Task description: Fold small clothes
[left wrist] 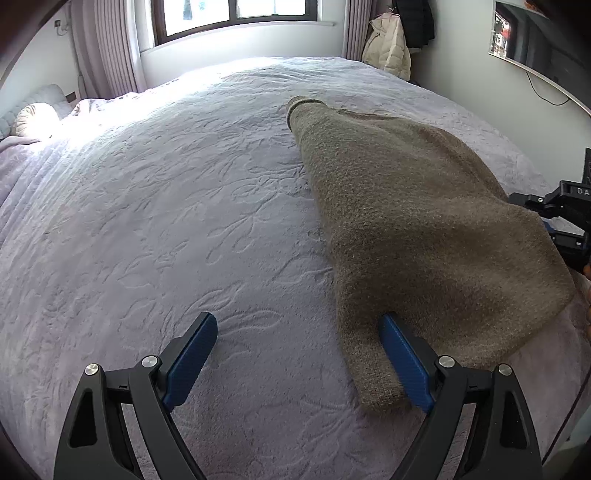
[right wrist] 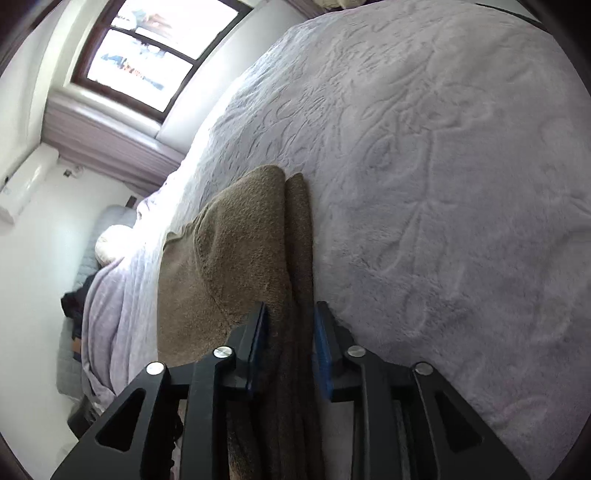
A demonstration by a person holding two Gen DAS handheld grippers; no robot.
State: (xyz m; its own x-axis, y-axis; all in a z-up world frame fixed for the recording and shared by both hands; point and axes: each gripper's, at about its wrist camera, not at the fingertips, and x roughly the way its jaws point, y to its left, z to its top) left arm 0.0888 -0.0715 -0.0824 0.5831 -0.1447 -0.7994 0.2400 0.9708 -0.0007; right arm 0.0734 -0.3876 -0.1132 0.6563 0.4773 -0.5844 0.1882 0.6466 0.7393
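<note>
**Brown sweater pinched on the bed**

The brown sweater [left wrist: 424, 221] is lying across the lavender bedspread [left wrist: 166, 221], folded lengthwise, its cuffed sleeve end pointing toward the window [left wrist: 236, 14]. Your right gripper [right wrist: 290, 332] is clamping the sweater's bunched edge between its blue pads. Your left gripper [left wrist: 299, 354] is hovering with fingers spread wide, its right pad touching the sweater's near corner.

Brown sweater [left wrist: 413, 221] on lavender bedspread [left wrist: 166, 206].

Broad bare bedspread [left wrist: 147, 221] left of the brown sweater [left wrist: 424, 221]; pillow [left wrist: 35, 120] far off at the headboard end.
</note>
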